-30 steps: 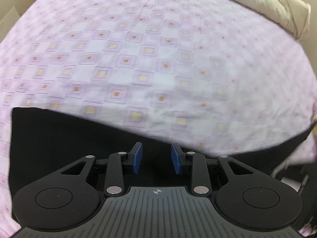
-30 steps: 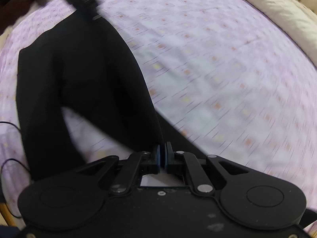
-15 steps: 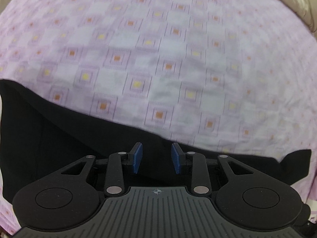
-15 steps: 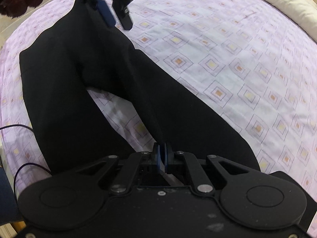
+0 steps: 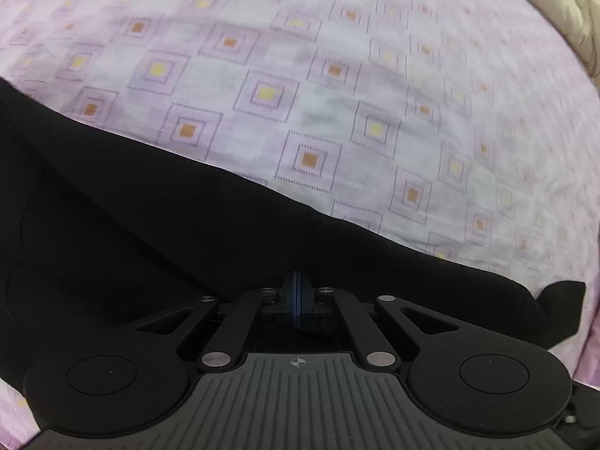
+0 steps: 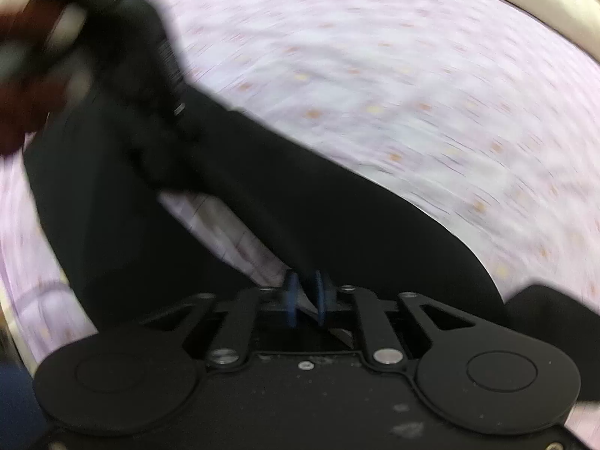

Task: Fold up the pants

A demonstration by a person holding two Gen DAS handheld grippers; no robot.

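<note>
Black pants spread on a patterned bed.

The bed (image 5: 337, 75), under a lilac diamond-print sheet, carries the pants (image 5: 150, 232) laid flat, legs parted, toward its near edge. The left hand-held gripper (image 5: 296, 300) is clenched over the dark cloth, probably pinching it. The right hand-held gripper (image 6: 304, 300) is opening, its pads off the pants (image 6: 337, 225); blur hides more.

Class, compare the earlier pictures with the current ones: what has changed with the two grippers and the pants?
The left gripper came down and shut over the black pants; whether it pinches cloth is unclear. The right gripper, shut before, is opening. The pants stay on the checked bedsheet.
</note>
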